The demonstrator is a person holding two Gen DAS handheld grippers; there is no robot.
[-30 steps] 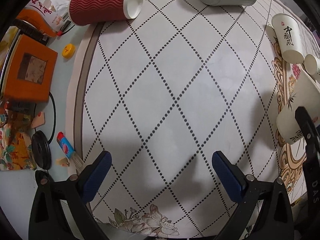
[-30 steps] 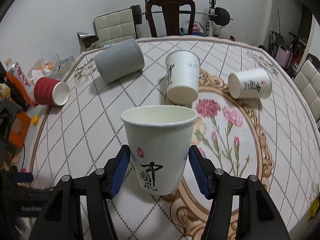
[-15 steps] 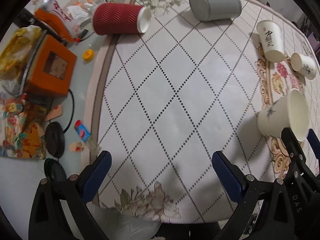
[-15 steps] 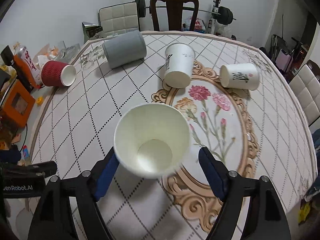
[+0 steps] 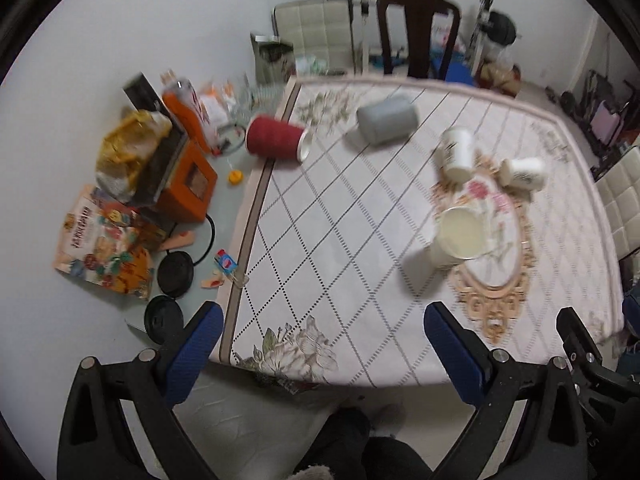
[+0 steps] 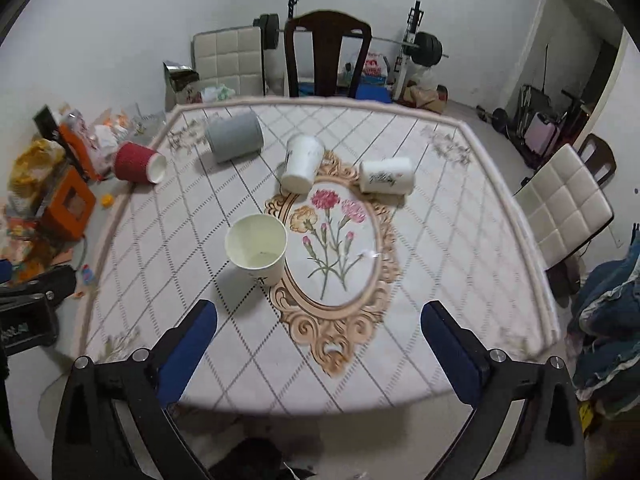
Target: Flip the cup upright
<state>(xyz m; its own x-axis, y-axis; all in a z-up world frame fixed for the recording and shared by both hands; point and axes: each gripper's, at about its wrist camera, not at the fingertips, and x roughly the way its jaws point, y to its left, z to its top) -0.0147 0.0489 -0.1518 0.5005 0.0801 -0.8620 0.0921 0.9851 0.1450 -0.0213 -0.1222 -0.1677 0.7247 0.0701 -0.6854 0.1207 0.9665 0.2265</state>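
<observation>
Since the earlier frame, the white paper cup (image 6: 258,249) has been released and the right gripper (image 6: 318,344) drawn back and raised; its fingers (image 6: 188,346) are spread, pinching nothing. The cup is left standing mouth-up on the table (image 6: 460,240), at about 11 o'clock from those fingers, its long axis vertical. The left gripper (image 5: 320,354), likewise spread and empty, is seen with the cup (image 5: 460,240) at about 1 o'clock. Neither gripper is judged clearly nearer.
</observation>
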